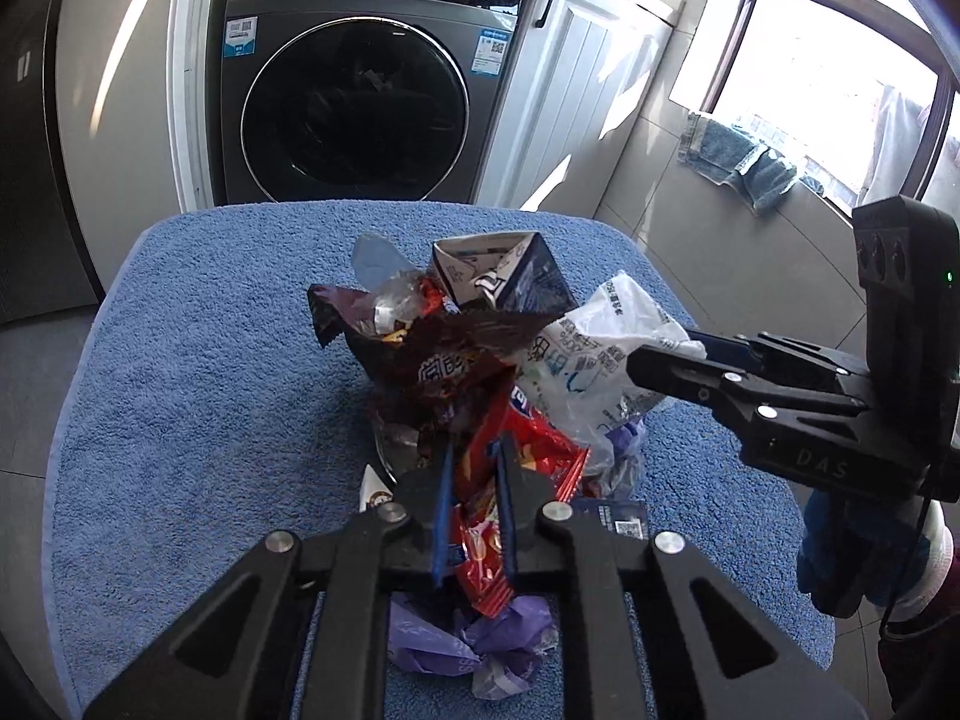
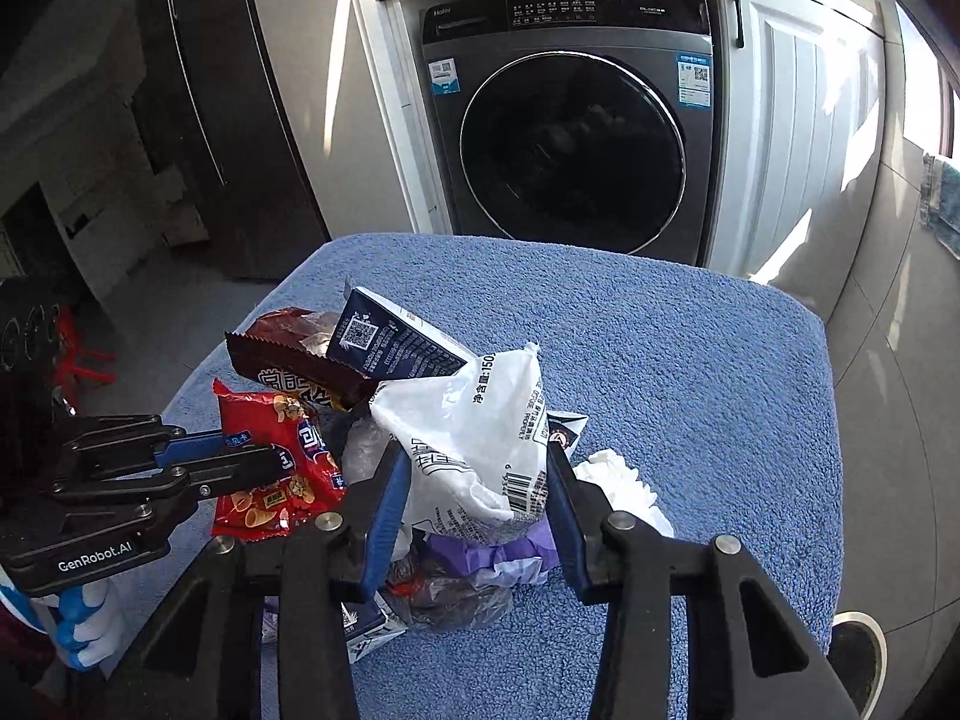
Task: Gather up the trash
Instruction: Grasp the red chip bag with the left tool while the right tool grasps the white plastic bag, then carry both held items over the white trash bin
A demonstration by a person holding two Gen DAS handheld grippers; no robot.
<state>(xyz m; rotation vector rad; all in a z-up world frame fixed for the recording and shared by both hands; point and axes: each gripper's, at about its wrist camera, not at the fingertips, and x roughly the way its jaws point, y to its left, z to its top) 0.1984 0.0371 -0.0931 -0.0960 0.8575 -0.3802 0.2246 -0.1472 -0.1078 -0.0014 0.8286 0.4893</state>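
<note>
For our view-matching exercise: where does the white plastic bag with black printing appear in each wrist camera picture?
Left wrist view: the white plastic bag sits right of centre, pinched by the right tool entering from the right.
Right wrist view: the bag is lower centre, between that tool's blue pads.
Shared landmark: the washing machine behind the blue towel.

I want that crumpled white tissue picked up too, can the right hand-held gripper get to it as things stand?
Probably not yet: the right hand-held gripper is shut on the white plastic bag. The crumpled white tissue lies uncovered beside it.

"Haier" on washing machine [image 2: 570, 138]; "GenRobot.AI" on left gripper [image 2: 264, 468].
</note>
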